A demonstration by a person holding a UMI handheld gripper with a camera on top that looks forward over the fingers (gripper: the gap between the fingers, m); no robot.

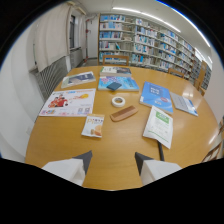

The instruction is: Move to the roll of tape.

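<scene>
claw: released, nothing between its fingers, over the near part of the bench
roll of tape: white ring flat on the bench, well beyond the fingers, just beside the brown comb-like bar
bench: round wooden top – bare wood between the fingers and the small leaflet
open room: a clear lane runs from the fingers up to the tape, between the leaflet and the green-white sheet
edges: bench rim curves off both sides; right rim is cut off
clutter: blue booklet, big poster, papers at the far side – print unreadable
background: bookshelves, titles too small to tell
</scene>
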